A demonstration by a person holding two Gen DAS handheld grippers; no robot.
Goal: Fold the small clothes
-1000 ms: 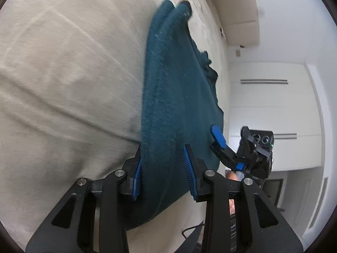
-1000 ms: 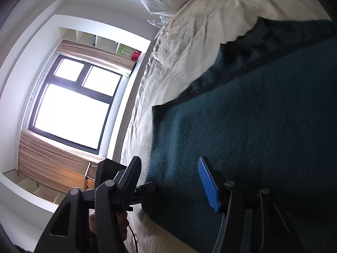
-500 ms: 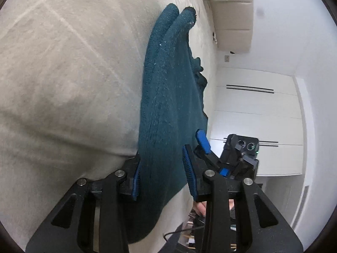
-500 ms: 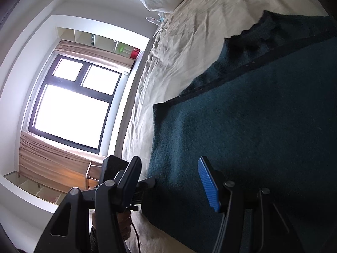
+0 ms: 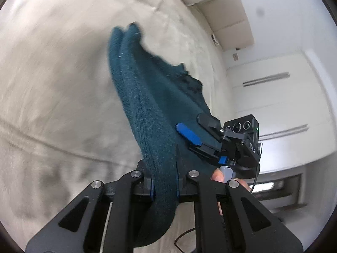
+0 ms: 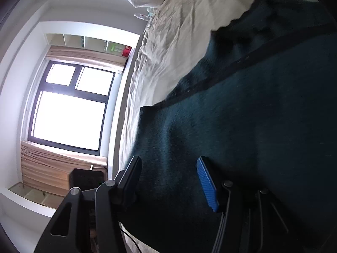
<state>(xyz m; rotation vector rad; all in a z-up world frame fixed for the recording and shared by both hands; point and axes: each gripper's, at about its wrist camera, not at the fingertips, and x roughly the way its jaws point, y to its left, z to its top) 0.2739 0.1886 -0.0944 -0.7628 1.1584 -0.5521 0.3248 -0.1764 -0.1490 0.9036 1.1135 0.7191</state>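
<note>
We see a teal knit garment (image 5: 147, 105) lifted off a beige bed (image 5: 52, 84) by 1 gripper.

The left gripper (image 5: 164, 186) has just been closing and now pinches the garment's folded edge between its 2 pads. In its own view the right gripper (image 6: 168, 181) stands half apart over the cloth, and we cannot tell whether its pads press it. On the right gripper's camera housing (image 5: 250, 139) we read white lettering, too small to make out. Motion blur smears the bed.
</note>
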